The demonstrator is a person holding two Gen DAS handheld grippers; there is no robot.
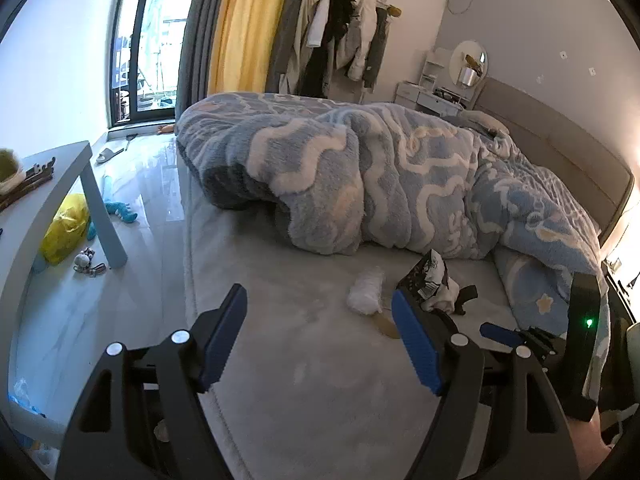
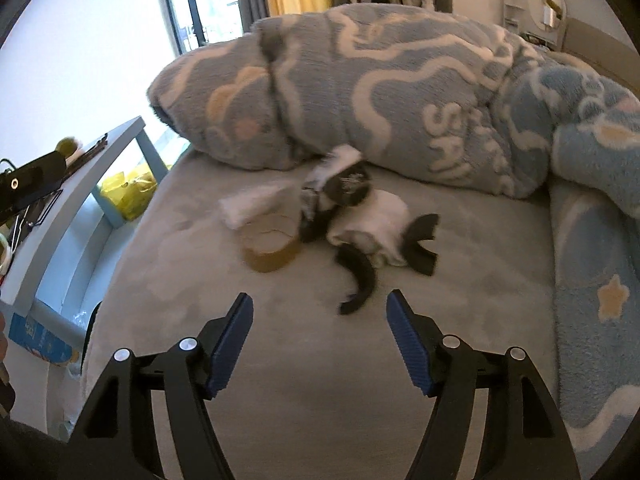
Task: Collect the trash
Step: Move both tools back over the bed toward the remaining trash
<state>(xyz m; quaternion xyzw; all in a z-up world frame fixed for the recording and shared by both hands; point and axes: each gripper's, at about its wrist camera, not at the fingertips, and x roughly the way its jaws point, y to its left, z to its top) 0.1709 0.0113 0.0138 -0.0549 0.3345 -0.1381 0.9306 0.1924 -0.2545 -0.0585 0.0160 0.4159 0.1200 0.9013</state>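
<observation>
Grey sheet [image 2: 320, 360] is soft; both my left gripper [image 1: 320, 340] and right gripper [image 2: 320, 340] are apart and empty, so closing on the black strip [image 2: 360, 280] may pinch fabric too.

**Open bed ahead, blanket walls off the back**

From my right hand-held gripper [image 2: 320, 344], bare bed [image 2: 312, 360] lies open toward 12 o'clock up to the trash pile [image 2: 340, 216]. The bunched blanket [image 2: 380, 92] blocks behind it and at 3 o'clock. The table [image 2: 80, 168] crowds 9 o'clock.
</observation>
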